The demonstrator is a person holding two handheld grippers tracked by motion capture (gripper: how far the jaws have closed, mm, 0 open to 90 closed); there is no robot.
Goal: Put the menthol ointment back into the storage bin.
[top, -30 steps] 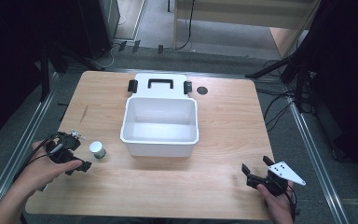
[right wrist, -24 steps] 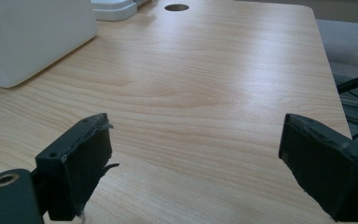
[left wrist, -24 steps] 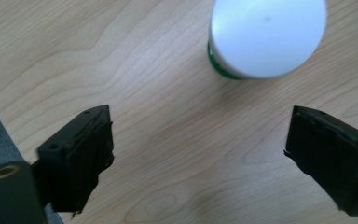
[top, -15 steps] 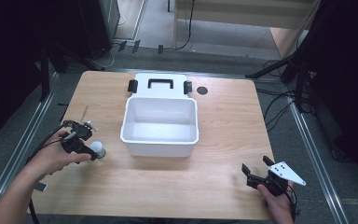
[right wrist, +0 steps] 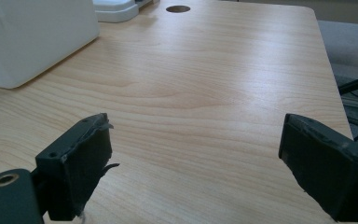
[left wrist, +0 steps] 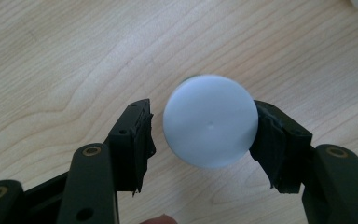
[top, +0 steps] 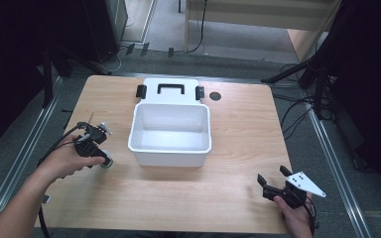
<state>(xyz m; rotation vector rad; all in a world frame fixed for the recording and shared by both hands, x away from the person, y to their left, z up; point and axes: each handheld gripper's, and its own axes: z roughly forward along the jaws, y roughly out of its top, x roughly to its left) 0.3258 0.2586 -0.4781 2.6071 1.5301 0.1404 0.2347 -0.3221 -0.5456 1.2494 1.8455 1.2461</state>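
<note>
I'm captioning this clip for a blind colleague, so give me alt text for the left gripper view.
Seen from above, a small round container with a pale white lid stands on a light wooden table between the two black jaws of the left gripper. The right jaw touches the lid's edge, while the left jaw leaves a narrow gap, so the grip is not yet closed.
</note>
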